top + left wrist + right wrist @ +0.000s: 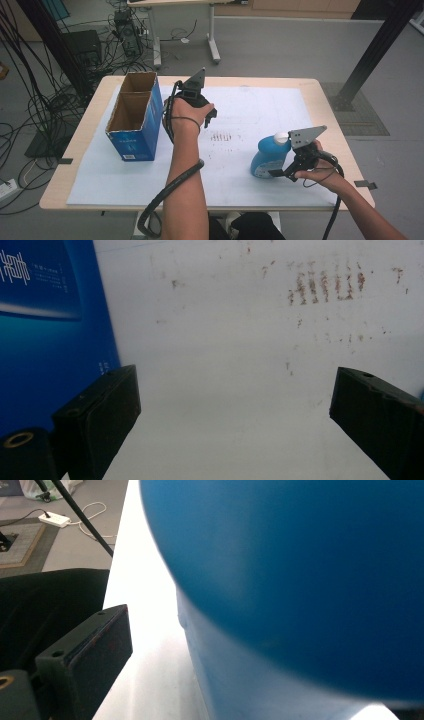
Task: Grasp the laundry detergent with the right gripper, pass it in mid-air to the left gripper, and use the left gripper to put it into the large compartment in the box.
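High view takes in the table (320, 100) with its white sheet, the open blue carton (134, 120) standing at the left, and the blue bottle (268, 156) standing upright at the right, well apart from the carton. The right gripper (283, 172) sits against the bottle's side, low on the body. In the right gripper view the bottle (300, 580) looms large and blurred beside one black jaw, and a gap of white sheet separates that jaw from the blue wall; the other jaw is hidden, so I cannot tell whether the bottle is clamped yet.

The step in hand looks like taking hold of the bottle. To do it well, the jaws should straddle the rounded body squarely, below its widest bulge, and close evenly so it does not tip or squirt out sideways.

The left gripper (210, 114) hangs above the sheet just right of the carton, forearm stretched forward, wrist bent down. Its jaws stand wide with nothing between them over the stained sheet (325, 287).
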Demonstrator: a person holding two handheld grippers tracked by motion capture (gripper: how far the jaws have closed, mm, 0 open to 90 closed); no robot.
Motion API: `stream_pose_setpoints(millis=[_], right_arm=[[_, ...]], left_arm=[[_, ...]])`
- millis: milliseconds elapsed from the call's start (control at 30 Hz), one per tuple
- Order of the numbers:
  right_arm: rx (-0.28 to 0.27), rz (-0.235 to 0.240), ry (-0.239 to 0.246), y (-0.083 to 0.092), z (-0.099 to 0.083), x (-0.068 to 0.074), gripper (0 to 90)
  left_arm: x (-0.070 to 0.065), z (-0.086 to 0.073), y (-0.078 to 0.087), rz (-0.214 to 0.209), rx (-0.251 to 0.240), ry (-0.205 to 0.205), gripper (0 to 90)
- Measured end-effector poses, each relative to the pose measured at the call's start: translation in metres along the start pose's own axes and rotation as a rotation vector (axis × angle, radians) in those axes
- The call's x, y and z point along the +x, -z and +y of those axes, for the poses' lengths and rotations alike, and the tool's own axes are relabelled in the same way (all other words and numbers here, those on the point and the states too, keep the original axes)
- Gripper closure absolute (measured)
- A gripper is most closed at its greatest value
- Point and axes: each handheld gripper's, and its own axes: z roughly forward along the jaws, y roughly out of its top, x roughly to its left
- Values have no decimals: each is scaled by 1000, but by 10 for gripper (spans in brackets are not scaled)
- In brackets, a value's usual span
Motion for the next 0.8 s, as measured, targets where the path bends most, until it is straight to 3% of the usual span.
stream_pose_setpoints(millis=[800], right_arm=[[-5,-4,-4,0,0,-1,20]], left_arm=[[-1,1,1,1,-4,-6,66]])
